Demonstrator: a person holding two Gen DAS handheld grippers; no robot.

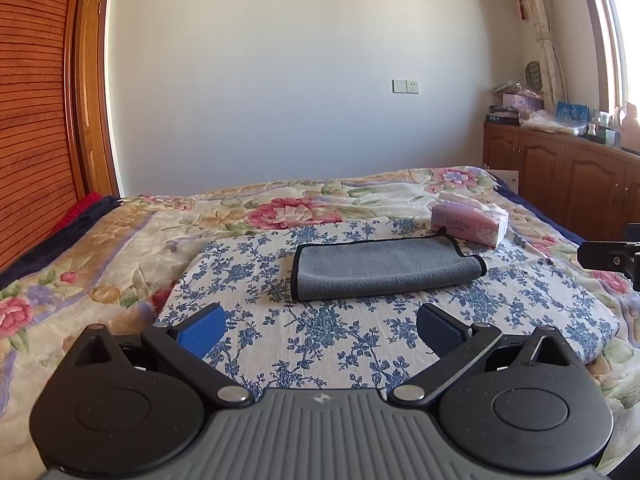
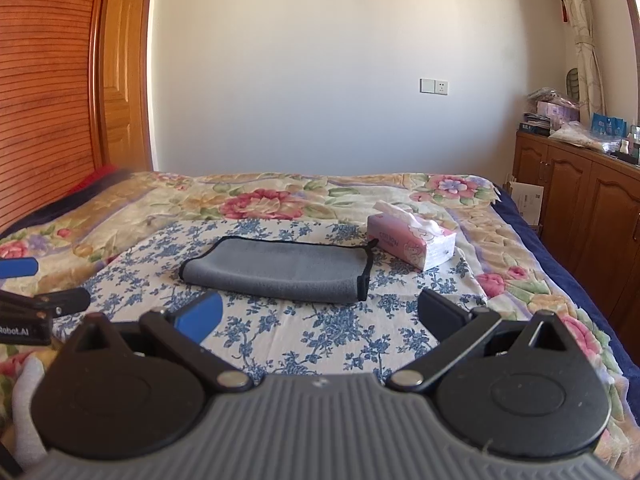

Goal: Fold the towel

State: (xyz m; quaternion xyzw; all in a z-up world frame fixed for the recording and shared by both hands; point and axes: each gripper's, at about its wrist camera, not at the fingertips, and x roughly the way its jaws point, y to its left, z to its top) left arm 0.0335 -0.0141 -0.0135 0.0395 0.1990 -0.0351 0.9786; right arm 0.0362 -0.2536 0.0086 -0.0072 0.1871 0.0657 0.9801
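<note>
A grey towel with black trim point(image 1: 382, 266) lies folded in a flat strip on a blue-flowered white cloth point(image 1: 320, 332) on the bed. It also shows in the right wrist view point(image 2: 284, 270). My left gripper point(image 1: 320, 328) is open and empty, held back from the towel's near edge. My right gripper point(image 2: 320, 316) is open and empty, also short of the towel. Part of the right gripper point(image 1: 612, 258) shows at the right edge of the left wrist view. The left gripper's blue finger point(image 2: 18, 268) shows at the left edge of the right wrist view.
A pink tissue pack point(image 1: 470, 222) sits just behind the towel's right end; it also shows in the right wrist view point(image 2: 412, 242). A floral quilt point(image 1: 120, 240) covers the bed. A wooden cabinet point(image 2: 580, 208) with clutter stands on the right, a wooden headboard point(image 2: 44, 100) on the left.
</note>
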